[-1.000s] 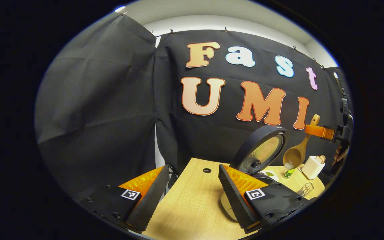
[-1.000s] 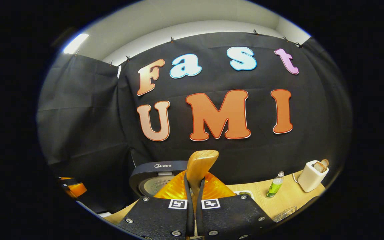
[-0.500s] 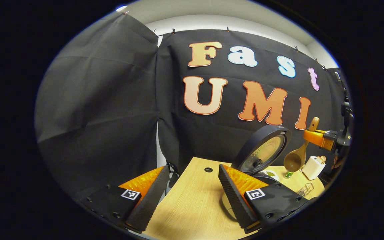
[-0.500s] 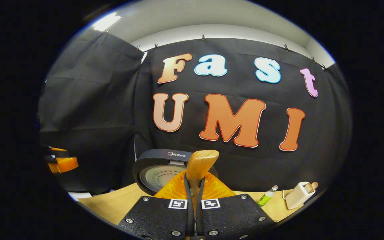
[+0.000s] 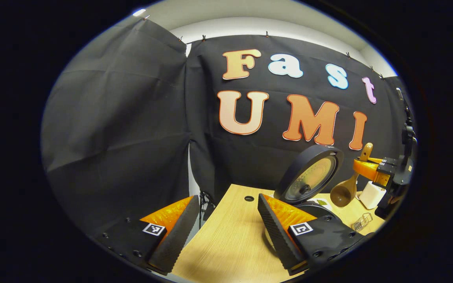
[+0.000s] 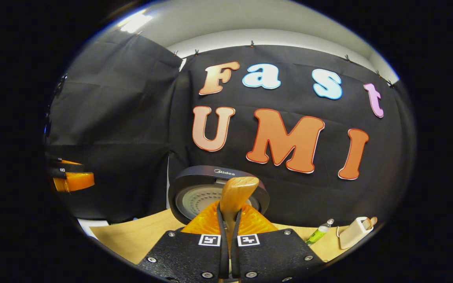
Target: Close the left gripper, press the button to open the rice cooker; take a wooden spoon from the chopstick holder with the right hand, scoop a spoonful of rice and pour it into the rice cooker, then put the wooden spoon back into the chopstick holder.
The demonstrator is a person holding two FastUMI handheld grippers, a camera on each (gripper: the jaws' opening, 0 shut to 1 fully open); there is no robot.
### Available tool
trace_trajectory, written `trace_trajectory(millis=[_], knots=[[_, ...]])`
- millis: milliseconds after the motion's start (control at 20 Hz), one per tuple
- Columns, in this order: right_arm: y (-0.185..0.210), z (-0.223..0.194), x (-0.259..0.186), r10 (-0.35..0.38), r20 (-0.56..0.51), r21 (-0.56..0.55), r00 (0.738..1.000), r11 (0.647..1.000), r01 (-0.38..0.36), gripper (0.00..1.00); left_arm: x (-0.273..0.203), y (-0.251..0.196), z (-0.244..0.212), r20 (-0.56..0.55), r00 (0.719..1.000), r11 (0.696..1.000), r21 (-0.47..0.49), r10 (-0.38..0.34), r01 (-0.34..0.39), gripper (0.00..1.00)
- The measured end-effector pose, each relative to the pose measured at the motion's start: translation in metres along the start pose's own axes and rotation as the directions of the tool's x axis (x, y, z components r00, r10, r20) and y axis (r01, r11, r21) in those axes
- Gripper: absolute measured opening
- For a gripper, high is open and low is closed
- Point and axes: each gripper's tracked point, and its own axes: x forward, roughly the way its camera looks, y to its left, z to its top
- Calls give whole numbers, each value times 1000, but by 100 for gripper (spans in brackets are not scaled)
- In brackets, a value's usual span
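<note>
A: What lies nearest in the left gripper view?

B: The left gripper (image 5: 226,226), fingers spread wide and holding nothing. Between them runs bare wooden table (image 5: 230,243). The table's left edge slants away just beyond the left finger, with the black cloth wall behind it; a small round hole (image 5: 249,198) sits in the tabletop ahead.

A: And the rice cooker?

B: The rice cooker (image 5: 313,208) stands right of that hole, just behind the left gripper's right finger. Its lid (image 5: 309,175) is raised, the inner face turned toward the camera.

A: Where is the wooden spoon?

B: The wooden spoon (image 5: 344,190) hangs to the right of the lid, bowl down. The right gripper (image 5: 368,167) clamps its handle up high. A white toaster (image 5: 372,194) stands on the table past the bowl, and a wire rack (image 5: 362,221) lies near the table's right edge.

A: What does the right gripper view add?

B: The right gripper's (image 6: 229,251) fingers pinch the spoon handle (image 6: 236,194), which rises in front of the lid (image 6: 218,188). A green bottle (image 6: 319,232) stands right of the cooker, beside the toaster (image 6: 354,232). The left gripper (image 6: 71,177) appears far left.
</note>
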Motion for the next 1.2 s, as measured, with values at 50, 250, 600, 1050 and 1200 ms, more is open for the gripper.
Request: trace_trajectory(millis=[50,250,600,1050,1200], knots=[[-15,4,-4,-34,10,40,999,999,34,1,-2,-3,2,8,1000,1000,-6,-5,5,98],[-76,8,-27,-145,19,173,989,975,140,2,-7,-12,5,17,1000,1000,-20,-17,17,98],[-206,2,-101,-373,12,280,928,892,355,1,-15,-38,10,34,999,1000,4,-27,27,98],[-307,-68,-168,-529,-90,407,844,754,516,2,-35,-92,9,42,998,999,24,-48,47,98],[-323,-98,-172,-532,-125,433,838,731,528,1,-43,-105,10,41,998,999,34,-40,39,98]])
